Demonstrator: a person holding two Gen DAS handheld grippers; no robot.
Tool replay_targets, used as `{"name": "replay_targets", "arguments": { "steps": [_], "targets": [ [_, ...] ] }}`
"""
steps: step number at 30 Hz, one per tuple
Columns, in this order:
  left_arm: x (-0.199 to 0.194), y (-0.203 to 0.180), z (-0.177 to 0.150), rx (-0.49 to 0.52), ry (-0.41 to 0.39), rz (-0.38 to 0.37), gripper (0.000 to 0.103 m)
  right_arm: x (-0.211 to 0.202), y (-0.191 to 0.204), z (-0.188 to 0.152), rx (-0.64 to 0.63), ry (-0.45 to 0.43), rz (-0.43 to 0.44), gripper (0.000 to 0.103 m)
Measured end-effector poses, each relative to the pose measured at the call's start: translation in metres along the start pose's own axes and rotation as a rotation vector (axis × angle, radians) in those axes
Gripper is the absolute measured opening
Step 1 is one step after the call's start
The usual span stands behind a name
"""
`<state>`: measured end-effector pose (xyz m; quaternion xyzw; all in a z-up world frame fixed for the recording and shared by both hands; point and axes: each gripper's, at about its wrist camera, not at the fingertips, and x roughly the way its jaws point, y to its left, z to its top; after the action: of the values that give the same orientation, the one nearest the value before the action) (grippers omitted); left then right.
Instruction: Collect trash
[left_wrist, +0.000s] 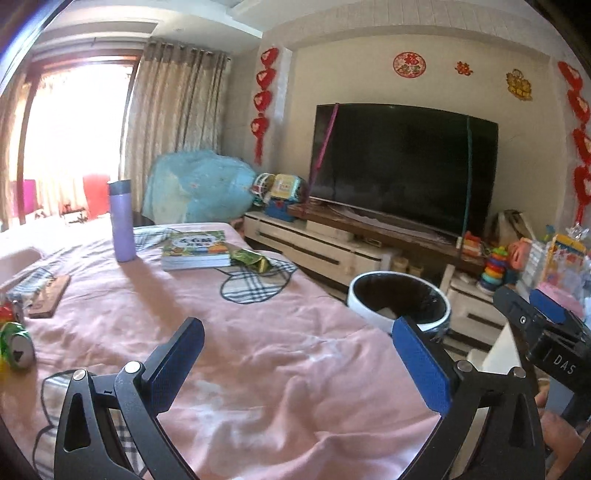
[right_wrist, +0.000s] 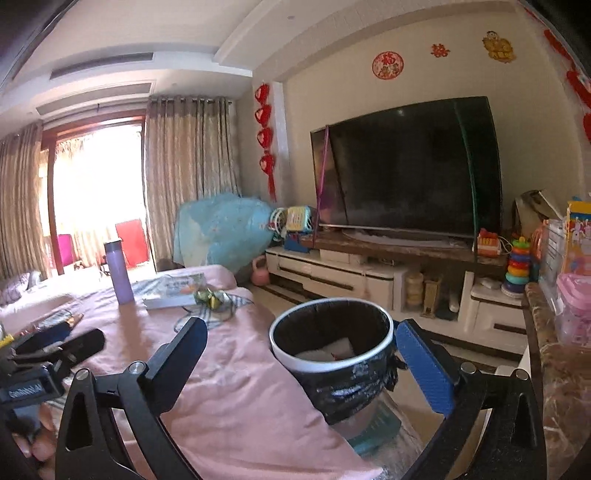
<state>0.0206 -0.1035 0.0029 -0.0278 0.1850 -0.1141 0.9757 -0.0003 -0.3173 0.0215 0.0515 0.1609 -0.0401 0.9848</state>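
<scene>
A crumpled green-and-gold wrapper (left_wrist: 251, 260) (right_wrist: 208, 297) lies on the pink-clothed table (left_wrist: 258, 350) beside a book (left_wrist: 195, 249). At the table's left edge lies a green can (left_wrist: 16, 345). A white-rimmed trash bin (left_wrist: 356, 301) (right_wrist: 343, 391) with a black liner stands on the floor off the table's right side, and white paper (right_wrist: 332, 350) lies inside it. My left gripper (left_wrist: 297, 330) is open over the cloth, holding nothing. My right gripper (right_wrist: 301, 328) is open too, with the bin just beyond its blue pads (right_wrist: 424, 369).
A purple bottle (left_wrist: 122, 221) stands upright near the book. A wooden board (left_wrist: 48, 295) lies at the left. A TV (left_wrist: 402, 166) on a low cabinet (left_wrist: 317, 251) fills the far wall. Toys (left_wrist: 495, 269) and a marble counter (right_wrist: 554, 369) crowd the right.
</scene>
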Motion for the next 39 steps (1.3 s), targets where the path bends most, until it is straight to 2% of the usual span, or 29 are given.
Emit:
{"name": "replay_targets", "arguments": {
  "steps": [8, 20, 39],
  "targets": [
    [0.002, -0.017, -0.008, 0.048, -0.003, 0.038, 0.102, 0.002, -0.001, -0.015, -0.008, 0.023, -0.024, 0.103],
    [0.006, -0.015, -0.006, 0.047, -0.002, 0.063, 0.102, 0.003, -0.008, -0.016, 0.02, 0.033, -0.018, 0.103],
    [0.007, -0.011, -0.012, 0.057, -0.022, 0.06, 0.102, -0.003, -0.005, -0.013, 0.021, -0.002, -0.004, 0.103]
  ]
}}
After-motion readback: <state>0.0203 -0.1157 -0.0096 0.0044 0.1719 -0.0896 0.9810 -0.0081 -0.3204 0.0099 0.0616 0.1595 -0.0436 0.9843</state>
